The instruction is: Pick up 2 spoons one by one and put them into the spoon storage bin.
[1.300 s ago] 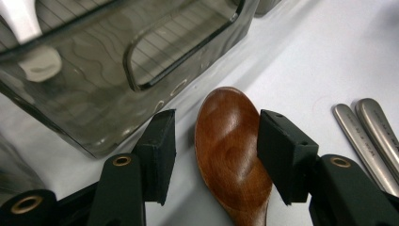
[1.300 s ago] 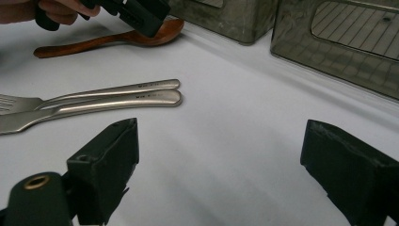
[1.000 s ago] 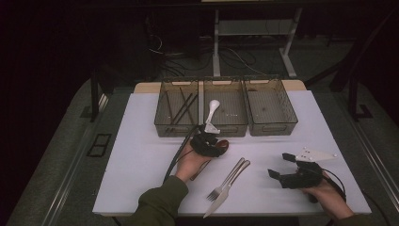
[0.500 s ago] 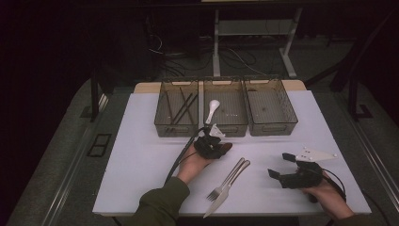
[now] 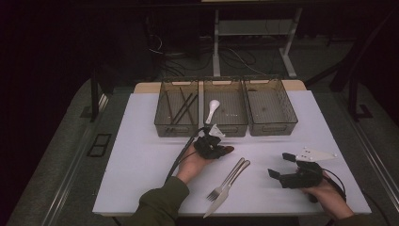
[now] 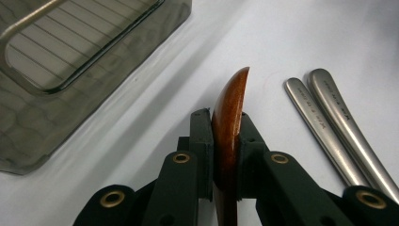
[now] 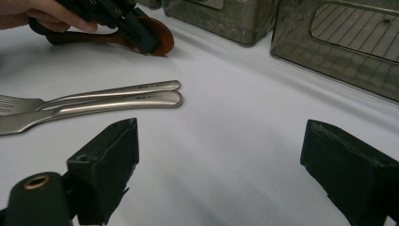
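White counter (image 5: 141,155) carries one fork (image 5: 225,182) and one knife (image 5: 227,189) nearest. Right gripper (image 5: 281,165) rests with fingers spread; left gripper (image 5: 221,149), fingers just closed, pinches one wooden spoon (image 6: 228,123), handle hidden. Beyond stand three bins (image 5: 271,126), contents murky.

The high view looked forward and down across the whole table (image 5: 141,160) from afar. Each gripper view sat low and close along its own jaws; both shared the fork (image 6: 308,117) (image 7: 108,92) and knife (image 6: 350,127) (image 7: 117,104).
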### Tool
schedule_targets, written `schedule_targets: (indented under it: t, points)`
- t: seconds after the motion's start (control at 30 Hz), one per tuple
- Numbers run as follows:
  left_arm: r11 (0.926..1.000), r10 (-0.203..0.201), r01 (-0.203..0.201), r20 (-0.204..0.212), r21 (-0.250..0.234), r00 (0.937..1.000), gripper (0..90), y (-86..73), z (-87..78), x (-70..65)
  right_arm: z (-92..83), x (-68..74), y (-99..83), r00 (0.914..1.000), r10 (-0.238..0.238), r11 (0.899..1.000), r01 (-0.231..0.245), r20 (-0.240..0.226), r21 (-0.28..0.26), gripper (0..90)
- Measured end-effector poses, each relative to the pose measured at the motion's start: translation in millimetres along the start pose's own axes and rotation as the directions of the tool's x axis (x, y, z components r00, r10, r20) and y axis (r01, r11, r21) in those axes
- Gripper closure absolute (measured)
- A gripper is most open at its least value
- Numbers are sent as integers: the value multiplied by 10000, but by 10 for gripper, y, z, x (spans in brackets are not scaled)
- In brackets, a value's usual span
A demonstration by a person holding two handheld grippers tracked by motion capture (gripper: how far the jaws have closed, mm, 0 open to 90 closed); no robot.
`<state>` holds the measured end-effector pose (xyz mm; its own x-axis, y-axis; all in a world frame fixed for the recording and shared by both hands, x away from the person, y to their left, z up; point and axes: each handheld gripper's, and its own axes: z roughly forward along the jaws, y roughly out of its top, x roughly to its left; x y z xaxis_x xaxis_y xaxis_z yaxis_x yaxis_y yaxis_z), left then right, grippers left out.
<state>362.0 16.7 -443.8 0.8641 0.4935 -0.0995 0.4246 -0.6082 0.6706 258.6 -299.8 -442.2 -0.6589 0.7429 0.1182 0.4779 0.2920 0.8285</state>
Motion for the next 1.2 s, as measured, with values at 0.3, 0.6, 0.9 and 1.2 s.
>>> schedule_targets:
  t: [0.3,0.6,0.9,1.2]
  points:
    - [9984,-206,227,384,-527,9990,800,29,-149,28,-7,2,3,10000,32,10000,-32,-12,-30,116]
    - [9893,-511,633,944,-1311,9942,801,57,-409,109,-10,4,5,10000,41,10000,-41,-7,-32,116]
    - [9842,-425,579,943,-1671,9946,803,158,-565,155,-14,1,6,10000,57,10000,-57,9,-53,116]
    - [9816,0,129,675,-1905,9977,802,408,-627,199,-12,3,5,10000,80,10000,-80,14,-41,116]
